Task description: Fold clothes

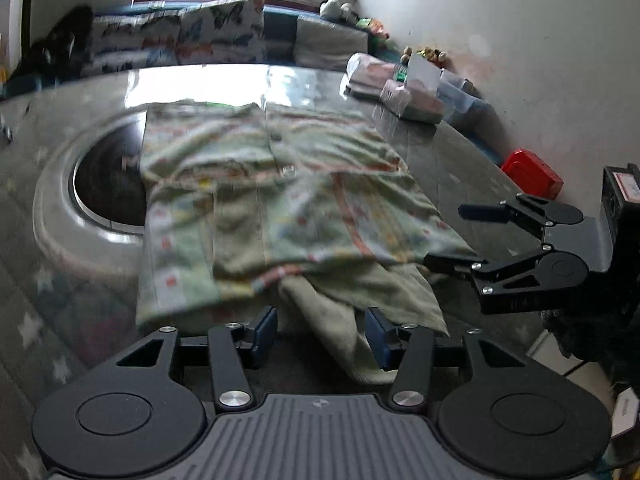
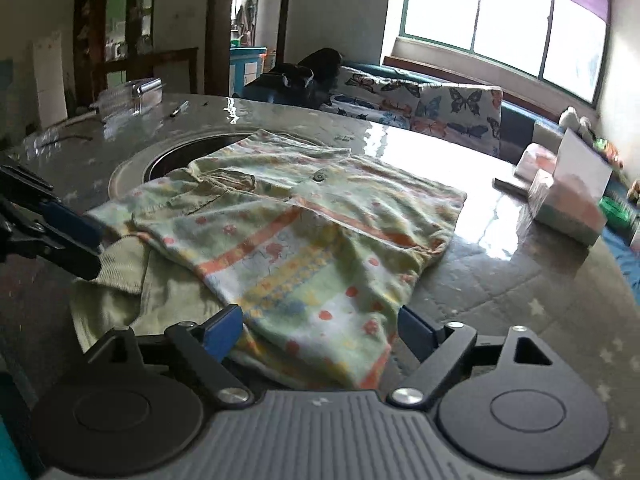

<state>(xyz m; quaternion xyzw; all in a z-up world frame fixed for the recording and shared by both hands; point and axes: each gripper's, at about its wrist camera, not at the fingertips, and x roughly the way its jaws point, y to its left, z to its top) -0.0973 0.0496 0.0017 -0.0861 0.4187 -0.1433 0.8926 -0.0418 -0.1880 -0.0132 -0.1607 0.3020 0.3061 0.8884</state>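
A patterned shirt lies partly folded on the glossy grey table, pale green with orange bands and dots, its buttoned front facing up and one panel turned over the body. Its far part covers the edge of a round dark recess set in the table. At the near edge of the table a plain green sleeve sticks out from under the patterned layer. The left gripper has its jaws open, and the sleeve's end lies between them, running beside the right-hand blue pad without being pinched. The right gripper is also open; the near hem of the shirt's folded panel lies in the gap between its pads, apart from both. In the left wrist view the right gripper sits just beside the shirt's right edge, its lower finger touching or nearly touching the cloth, which of the two I cannot tell. In the right wrist view the left gripper stands at the ribbed cuff on the shirt's left. Boxes and packets sit at the table's far right corner, and a butterfly-print cushion lies beyond the table, under the window.
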